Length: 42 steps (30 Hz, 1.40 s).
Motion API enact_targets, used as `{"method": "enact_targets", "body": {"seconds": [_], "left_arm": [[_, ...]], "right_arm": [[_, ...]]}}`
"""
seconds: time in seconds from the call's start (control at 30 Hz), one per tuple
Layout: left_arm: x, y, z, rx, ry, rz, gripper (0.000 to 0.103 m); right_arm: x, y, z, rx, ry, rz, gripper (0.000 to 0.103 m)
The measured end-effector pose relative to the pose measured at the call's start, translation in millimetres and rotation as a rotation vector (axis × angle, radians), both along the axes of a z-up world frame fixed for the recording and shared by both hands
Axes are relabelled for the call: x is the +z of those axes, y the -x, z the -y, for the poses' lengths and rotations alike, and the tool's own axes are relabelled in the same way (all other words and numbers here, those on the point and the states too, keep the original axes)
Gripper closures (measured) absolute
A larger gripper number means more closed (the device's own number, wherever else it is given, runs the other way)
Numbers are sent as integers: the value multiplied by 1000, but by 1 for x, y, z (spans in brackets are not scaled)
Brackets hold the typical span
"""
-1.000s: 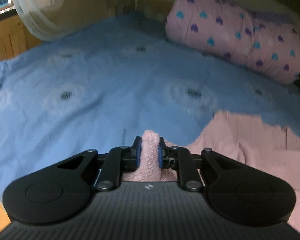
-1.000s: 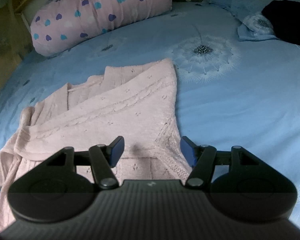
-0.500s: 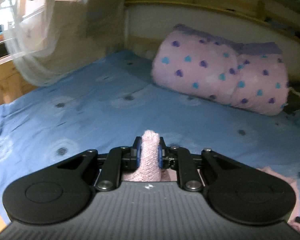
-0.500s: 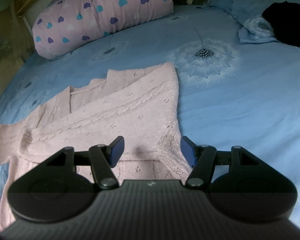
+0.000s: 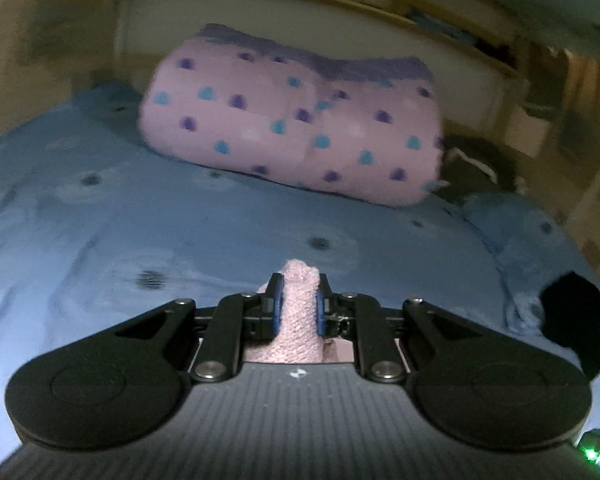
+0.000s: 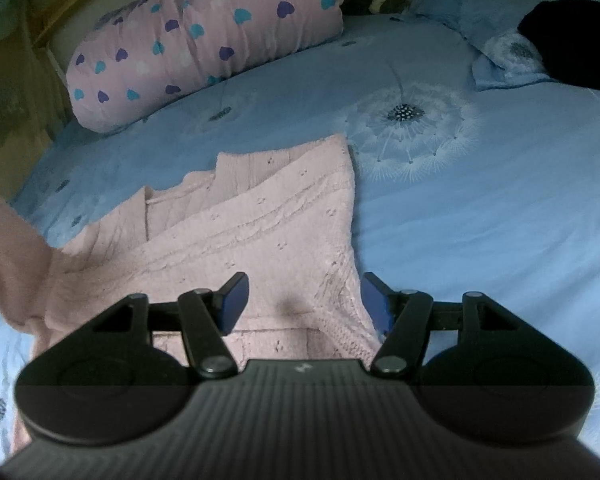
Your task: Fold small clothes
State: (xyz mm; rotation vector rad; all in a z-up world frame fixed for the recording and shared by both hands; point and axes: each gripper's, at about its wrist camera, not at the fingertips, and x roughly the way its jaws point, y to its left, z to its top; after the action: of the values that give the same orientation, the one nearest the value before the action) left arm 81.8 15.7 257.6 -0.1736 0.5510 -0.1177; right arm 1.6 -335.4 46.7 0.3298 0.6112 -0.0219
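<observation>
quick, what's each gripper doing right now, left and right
Left gripper: closed on a fold of the pink knit sweater.
Right gripper: open, holding nothing, above the sweater.

The pale pink cable-knit sweater (image 6: pixel 260 236) lies spread mostly flat on the blue dandelion-print bed sheet (image 6: pixel 480 220), its body partly folded over itself; one sleeve lifts off at the left edge. A bunched fold of it (image 5: pixel 298 316) stands upright, pinched.
</observation>
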Motion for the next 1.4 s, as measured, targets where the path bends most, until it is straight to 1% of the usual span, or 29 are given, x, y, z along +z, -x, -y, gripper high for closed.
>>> {"method": "enact_targets", "body": {"seconds": [0.1, 0.17, 0.3, 0.47, 0.6, 0.63, 0.7, 0.73, 0.77, 0.8, 0.83, 0.87, 0.93, 1.03, 1.1, 1.23, 1.4], "left_arm": [[-15, -8, 38, -54, -15, -12, 85], [-31, -17, 62, -84, -21, -50, 85], [-80, -35, 99, -111, -46, -151, 85], [-141, -58, 117, -121, -68, -261, 85], [-171, -66, 130, -152, -95, -296, 83], [-174, -65, 133, -160, -108, -300, 83], [-175, -64, 137, -184, -141, -309, 77], [-174, -63, 140, -196, -157, -306, 71], [-172, -62, 143, -205, -170, -300, 62], [-168, -60, 146, -215, -180, -286, 57], [-162, -59, 147, -222, -188, -269, 44], [-157, -57, 149, -227, -197, -251, 35], [-146, -52, 149, -238, -217, -215, 29], [-132, -44, 145, -240, -252, -195, 27], [-126, -37, 136, -229, -263, -198, 26], [-122, -20, 98, -169, -279, -229, 24], [-131, -2, 41, -66, -296, -270, 23]], "right_arm": [[1, 1, 3, -5, -11, 6, 39], [2, 1, 4, -7, -20, 8, 39], [4, 1, 6, -6, -30, 13, 39], [7, 3, 11, -20, -45, 24, 39], [7, 3, 15, -27, -59, 22, 39], [7, 2, 16, -29, -62, 19, 39], [6, 1, 17, -33, -65, 13, 39], [6, 1, 17, -33, -65, 11, 39], [6, 0, 17, -33, -65, 10, 39], [6, 0, 17, -33, -64, 9, 39], [6, 0, 17, -31, -63, 9, 39], [6, 0, 17, -29, -63, 9, 39], [5, 0, 15, -24, -60, 5, 39], [3, 0, 14, -17, -54, -2, 39], [3, 0, 13, -13, -50, -5, 39], [2, 1, 11, -6, -37, -8, 39], [-1, 1, 2, 8, 1, -15, 39]]}}
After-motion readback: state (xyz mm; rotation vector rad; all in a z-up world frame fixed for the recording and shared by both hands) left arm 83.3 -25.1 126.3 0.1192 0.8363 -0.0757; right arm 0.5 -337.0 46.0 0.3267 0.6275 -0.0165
